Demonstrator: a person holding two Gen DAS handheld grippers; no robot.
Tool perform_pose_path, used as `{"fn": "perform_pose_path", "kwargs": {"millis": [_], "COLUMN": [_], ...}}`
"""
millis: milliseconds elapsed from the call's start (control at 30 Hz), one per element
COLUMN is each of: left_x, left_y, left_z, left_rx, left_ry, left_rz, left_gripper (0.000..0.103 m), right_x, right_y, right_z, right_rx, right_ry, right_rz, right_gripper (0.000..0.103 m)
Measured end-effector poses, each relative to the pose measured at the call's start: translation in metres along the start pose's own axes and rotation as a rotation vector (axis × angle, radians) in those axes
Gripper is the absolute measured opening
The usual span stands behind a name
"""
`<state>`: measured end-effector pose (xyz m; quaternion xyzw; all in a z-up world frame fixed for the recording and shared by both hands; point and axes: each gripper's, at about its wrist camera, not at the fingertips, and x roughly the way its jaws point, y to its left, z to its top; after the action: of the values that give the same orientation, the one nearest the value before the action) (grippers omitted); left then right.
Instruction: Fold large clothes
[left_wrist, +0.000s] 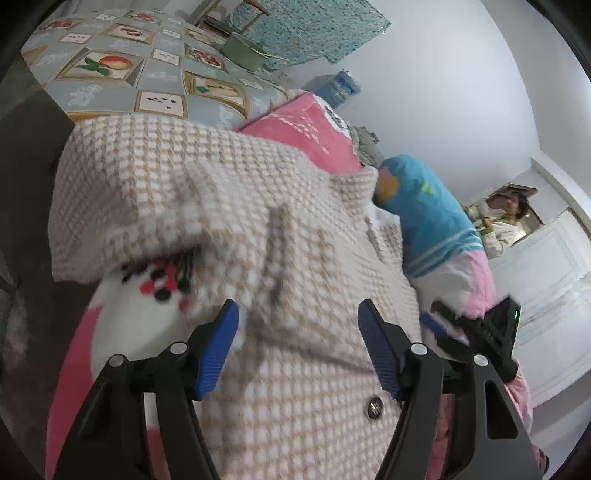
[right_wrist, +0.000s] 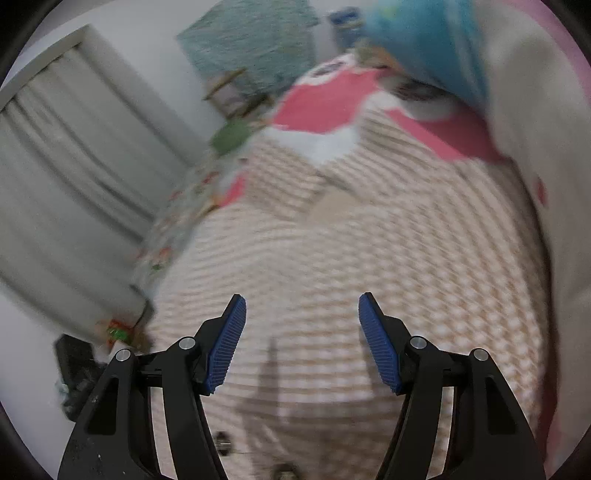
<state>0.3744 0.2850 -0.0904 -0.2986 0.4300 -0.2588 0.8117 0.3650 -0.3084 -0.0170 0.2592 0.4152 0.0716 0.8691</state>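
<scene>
White walls and a fruit-print counter (left_wrist: 110, 85) fill the upper left of our left view. Across it lies the beige checked coat (left_wrist: 229, 206), spread over a pink blanket (left_wrist: 314, 133). Our left claw (left_wrist: 298, 343) is spread wide above the coat, pinching nothing. Our right claw (right_wrist: 302, 339) is likewise spread over the coat, empty, at lower centre.

Garment filling the near ground; room lying far-left, clutter crowding right.

Checked beige-and-white jacket (left_wrist: 229, 206) is covering most of the surface under both grippers. Bare fruit-print tablecloth (left_wrist: 110, 81) is showing beyond it. Pink towel (left_wrist: 306, 129), blue garment (left_wrist: 424, 214) and green basin (left_wrist: 243, 51) are hemming the far and right sides.
</scene>
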Motion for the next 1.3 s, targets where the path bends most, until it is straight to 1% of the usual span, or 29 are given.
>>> {"fn": "perform_pose_path", "kwargs": {"millis": [67,133,167,200,233,267,300,333,400,500,600,700,733,767,800,833,867,900,933,967,1000,1033,1067,1100,1167,1200,1233,1267,1300], "left_x": [0.005,0.023,0.031,0.037,0.042,0.04,0.036,0.03,0.023,0.01,0.006,-0.002,-0.002,0.01,0.027,0.042,0.058,0.058,0.05,0.042,0.037,0.03,0.027,0.023,0.027,0.033,0.043,0.052,0.067], "left_y": [-0.008,-0.017,-0.021,-0.022,-0.024,-0.025,-0.032,-0.04,-0.053,-0.063,-0.078,-0.084,-0.083,-0.079,-0.07,-0.059,-0.039,-0.032,-0.032,-0.035,-0.038,-0.044,-0.048,-0.052,-0.059,-0.063,-0.067,-0.067,-0.062], "left_z": [0.004,0.009,0.01,0.011,0.013,0.014,0.015,0.016,0.023,0.036,0.043,0.035,0.03,0.023,0.018,0.017,0.016,0.016,0.017,0.018,0.019,0.021,0.022,0.024,0.023,0.02,0.015,0.011,0.007], "left_rx": [0.059,0.124,0.148,0.148,0.148,0.154,0.169,0.2,0.259,0.264,0.368,0.407,0.426,0.479,0.504,0.493,0.439,0.402,0.384,0.384,0.392,0.407,0.413,0.41,0.401,0.416,0.446,0.457,0.438], "left_ry": [0.006,0.045,0.057,0.067,0.081,0.08,0.059,0.027,-0.036,-0.107,-0.187,-0.258,-0.264,-0.244,-0.19,-0.124,-0.044,-0.045,-0.075,-0.107,-0.131,-0.173,-0.192,-0.204,-0.161,-0.133,-0.091,-0.04,0.03], "left_rz": [0.0,0.033,0.074,0.081,0.063,0.044,0.004,-0.012,0.02,0.042,0.166,0.211,0.23,0.314,0.41,0.452,0.475,0.448,0.419,0.414,0.425,0.467,0.482,0.465,0.357,0.327,0.294,0.263,0.258], "left_gripper": [0.065,0.065,0.061,0.055,0.036,0.007,0.004,0.004,0.004,0.004,0.004,0.004,0.004,0.004,0.004,0.004,0.005,0.005,0.008,0.01,0.013,0.02,0.021,0.021,0.021,0.021,0.021,0.021,0.022], "right_x": [-0.004,-0.009,-0.007,-0.006,-0.008,-0.01,-0.011,-0.013,-0.014,-0.019,-0.016,-0.022,-0.022,-0.02,-0.014,-0.006,-0.003,0.0,0.003,0.002,0.0,-0.002,-0.005,-0.009,-0.014,-0.01,-0.002,0.004,0.006], "right_y": [-0.008,-0.026,-0.035,-0.047,-0.051,-0.054,-0.055,-0.052,-0.045,-0.031,-0.019,-0.009,-0.008,-0.009,-0.011,-0.016,-0.021,-0.029,-0.032,-0.034,-0.034,-0.033,-0.031,-0.025,-0.017,-0.014,-0.017,-0.025,-0.04], "right_z": [-0.01,-0.017,-0.018,-0.022,-0.023,-0.025,-0.026,-0.026,-0.025,-0.025,-0.02,-0.023,-0.025,-0.027,-0.03,-0.032,-0.034,-0.038,-0.039,-0.04,-0.04,-0.04,-0.039,-0.04,-0.042,-0.042,-0.04,-0.038,-0.037], "right_rx": [0.023,0.067,0.095,0.124,0.136,0.137,0.128,0.112,0.078,0.027,-0.023,-0.091,-0.11,-0.121,-0.13,-0.125,-0.115,-0.094,-0.086,-0.079,-0.077,-0.078,-0.081,-0.094,-0.132,-0.157,-0.152,-0.123,-0.06], "right_ry": [-0.008,-0.014,-0.009,-0.009,-0.015,-0.024,-0.029,-0.033,-0.031,-0.049,-0.076,-0.129,-0.14,-0.14,-0.121,-0.09,-0.075,-0.065,-0.07,-0.079,-0.079,-0.079,-0.082,-0.102,-0.123,-0.116,-0.084,-0.063,-0.065], "right_rz": [-0.015,-0.016,-0.015,-0.02,-0.017,-0.013,-0.02,-0.035,-0.046,-0.04,-0.062,-0.109,-0.131,-0.148,-0.181,-0.216,-0.225,-0.226,-0.225,-0.226,-0.245,-0.262,-0.284,-0.307,-0.297,-0.279,-0.288,-0.311,-0.29], "right_gripper": [0.062,0.062,0.062,0.061,0.06,0.06,0.06,0.061,0.063,0.063,0.063,0.063,0.064,0.066,0.067,0.067,0.067,0.066,0.066,0.066,0.066,0.066,0.066,0.066,0.066,0.066,0.066,0.066,0.066]}}
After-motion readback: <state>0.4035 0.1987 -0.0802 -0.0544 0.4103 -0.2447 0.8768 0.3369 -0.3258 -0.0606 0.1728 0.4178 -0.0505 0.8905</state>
